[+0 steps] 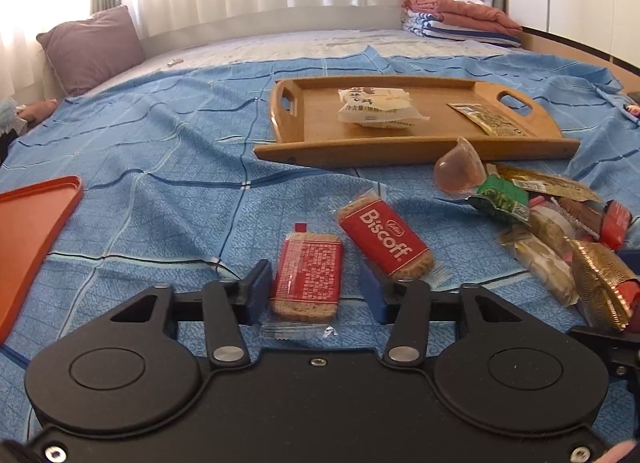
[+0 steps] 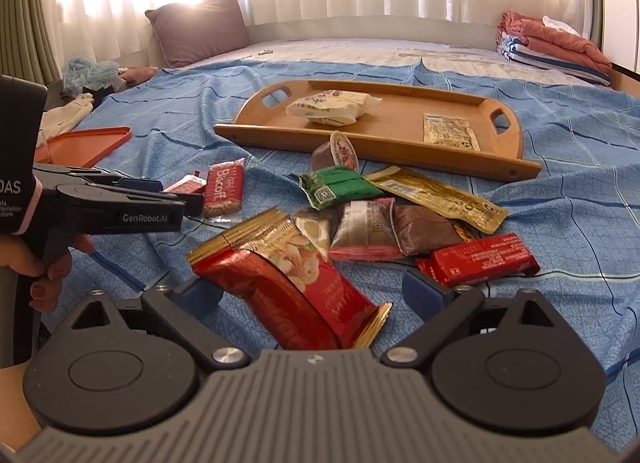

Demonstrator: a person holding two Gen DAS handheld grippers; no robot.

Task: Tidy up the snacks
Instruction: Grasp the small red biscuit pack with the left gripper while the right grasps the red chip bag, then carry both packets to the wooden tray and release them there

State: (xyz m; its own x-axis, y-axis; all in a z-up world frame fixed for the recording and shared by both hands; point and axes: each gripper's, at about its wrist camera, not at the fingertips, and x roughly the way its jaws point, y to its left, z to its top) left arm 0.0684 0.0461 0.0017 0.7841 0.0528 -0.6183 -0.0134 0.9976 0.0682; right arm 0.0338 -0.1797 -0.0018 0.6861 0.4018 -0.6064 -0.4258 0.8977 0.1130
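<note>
My left gripper [image 1: 318, 295] hangs low over the blue bedsheet, open, with a red biscuit packet [image 1: 306, 275] lying back side up between its fingers; the left pad is at the packet's edge and a gap shows on the right. A second Biscoff packet [image 1: 384, 239] lies just right of it. My right gripper [image 2: 314, 295] stands wide open around a red-and-gold nut packet [image 2: 288, 283], touching neither side. Beyond it is a pile of several mixed snacks [image 2: 400, 223]. The wooden tray [image 2: 360, 143] holds a white packet [image 2: 332, 107] and a flat sachet [image 2: 450, 131].
An orange tray [image 1: 28, 231] lies at the left edge of the sheet. A jelly cup [image 1: 456, 171] leans against the wooden tray's front rim. A purple pillow [image 1: 92, 47] and folded blankets [image 1: 460, 15] sit at the back by the curtains. A hand [image 2: 40, 263] holds the left gripper's handle.
</note>
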